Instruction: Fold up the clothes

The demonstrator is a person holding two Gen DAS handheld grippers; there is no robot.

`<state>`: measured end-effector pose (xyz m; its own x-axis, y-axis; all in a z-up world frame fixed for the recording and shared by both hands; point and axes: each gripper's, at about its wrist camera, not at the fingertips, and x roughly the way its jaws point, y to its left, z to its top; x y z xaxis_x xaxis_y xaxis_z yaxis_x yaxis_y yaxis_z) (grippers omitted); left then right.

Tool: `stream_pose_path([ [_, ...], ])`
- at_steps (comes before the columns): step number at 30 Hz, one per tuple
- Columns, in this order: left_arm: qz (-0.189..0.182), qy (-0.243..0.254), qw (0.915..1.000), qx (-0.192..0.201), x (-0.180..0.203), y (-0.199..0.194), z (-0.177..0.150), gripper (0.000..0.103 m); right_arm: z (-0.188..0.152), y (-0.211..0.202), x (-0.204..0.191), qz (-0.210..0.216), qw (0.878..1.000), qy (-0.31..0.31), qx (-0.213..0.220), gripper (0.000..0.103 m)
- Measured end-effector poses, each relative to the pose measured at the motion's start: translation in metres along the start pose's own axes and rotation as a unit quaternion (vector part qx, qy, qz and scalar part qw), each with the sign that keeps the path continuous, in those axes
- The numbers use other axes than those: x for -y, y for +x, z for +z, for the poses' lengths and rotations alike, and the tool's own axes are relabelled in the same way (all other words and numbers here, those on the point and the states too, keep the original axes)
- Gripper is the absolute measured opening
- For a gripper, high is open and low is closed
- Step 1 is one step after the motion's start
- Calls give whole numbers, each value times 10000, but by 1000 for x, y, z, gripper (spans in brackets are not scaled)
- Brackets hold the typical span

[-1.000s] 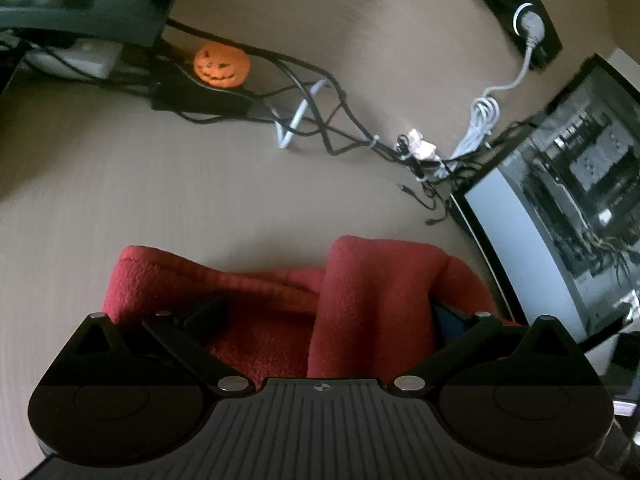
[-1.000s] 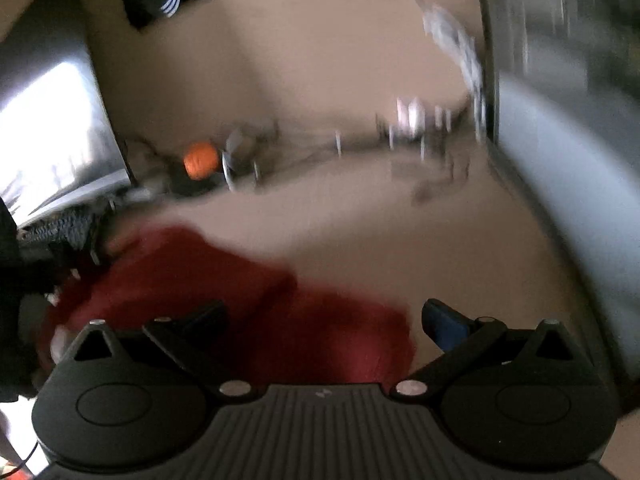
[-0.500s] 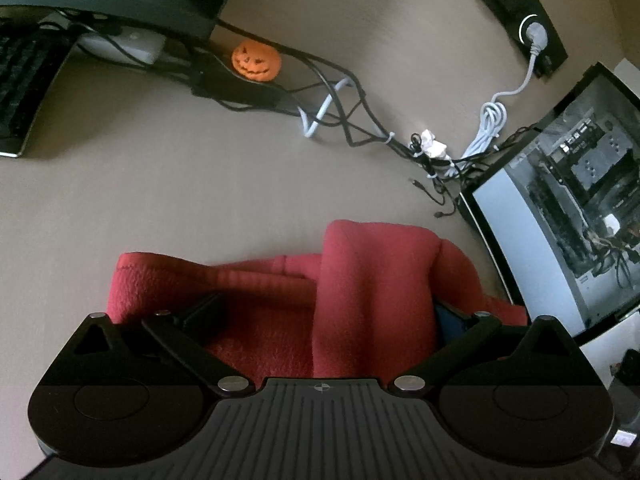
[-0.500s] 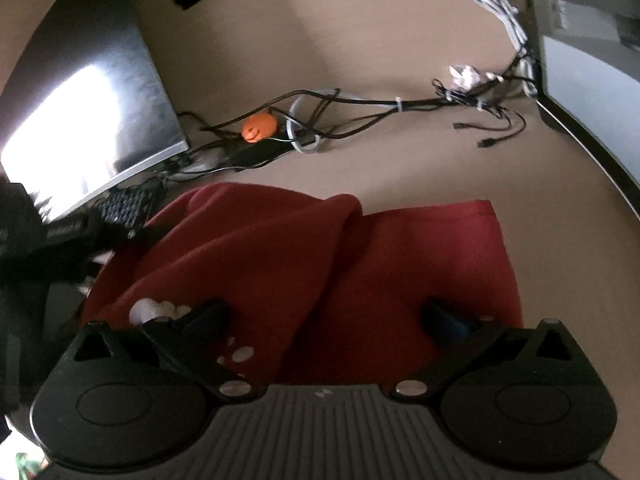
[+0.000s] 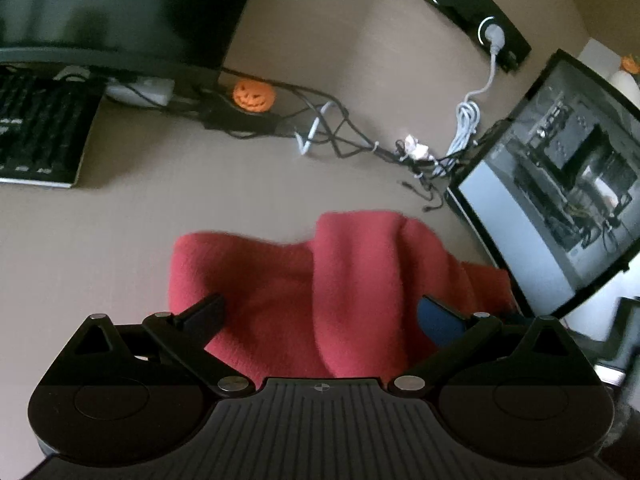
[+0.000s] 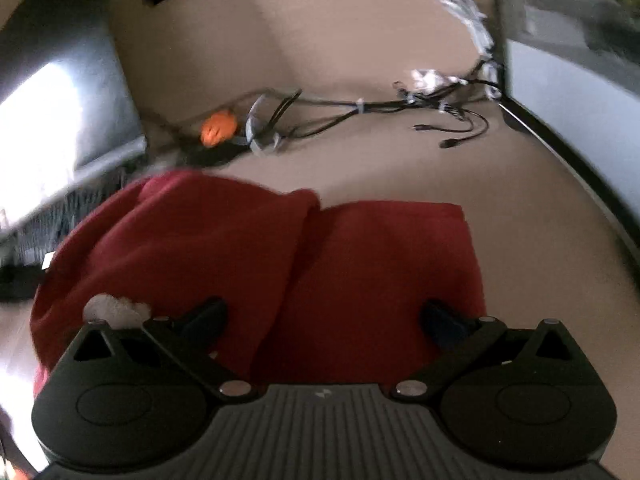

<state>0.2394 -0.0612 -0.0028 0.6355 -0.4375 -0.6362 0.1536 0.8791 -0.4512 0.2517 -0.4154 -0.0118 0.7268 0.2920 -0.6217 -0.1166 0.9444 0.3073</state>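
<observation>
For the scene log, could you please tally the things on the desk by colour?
Red: 1, garment
Orange: 1, pumpkin
White: 1, cable
Black: 3, keyboard, cable bundle, power strip
Total: 6

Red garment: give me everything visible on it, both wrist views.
The red garment looks like soft, fleecy knit, plain red, with a small white fluffy patch near its left edge in the right wrist view. It lies on the beige desk, partly folded: a thick rounded fold overlaps a flatter layer with a straight far edge. Both the left gripper and the right gripper have their fingers spread wide over it; actual contact cannot be told. The cables beyond lie clear of it.
</observation>
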Motion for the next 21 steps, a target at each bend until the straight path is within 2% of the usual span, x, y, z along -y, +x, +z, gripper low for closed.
stream_pose_path([
  [1,-10,-28,10000,2,-1,-2,-3,103,-3,3,3,14,9999,120,60,103],
  [5,-67,-21,10000,-2,-5,-11,-15,103,-7,-9,-11,-271,9994,-153,119,103],
  [8,-75,101,9999,21,-11,-21,-21,103,-4,-33,-16,-433,9983,-323,208,103],
  [10,-60,160,9998,73,-16,-29,-21,103,-2,-53,-12,-452,9986,-210,200,103],
  [16,143,42,9998,-130,-42,-18,-21,103,-2,-71,10,-438,9984,140,-336,103],
  [18,137,-53,9995,-276,-47,-8,-21,103,5,-62,19,-452,9979,156,-447,103],
  [21,-1,-222,9986,-481,-49,7,-22,103,20,-35,44,-68,9955,501,-806,103],
])
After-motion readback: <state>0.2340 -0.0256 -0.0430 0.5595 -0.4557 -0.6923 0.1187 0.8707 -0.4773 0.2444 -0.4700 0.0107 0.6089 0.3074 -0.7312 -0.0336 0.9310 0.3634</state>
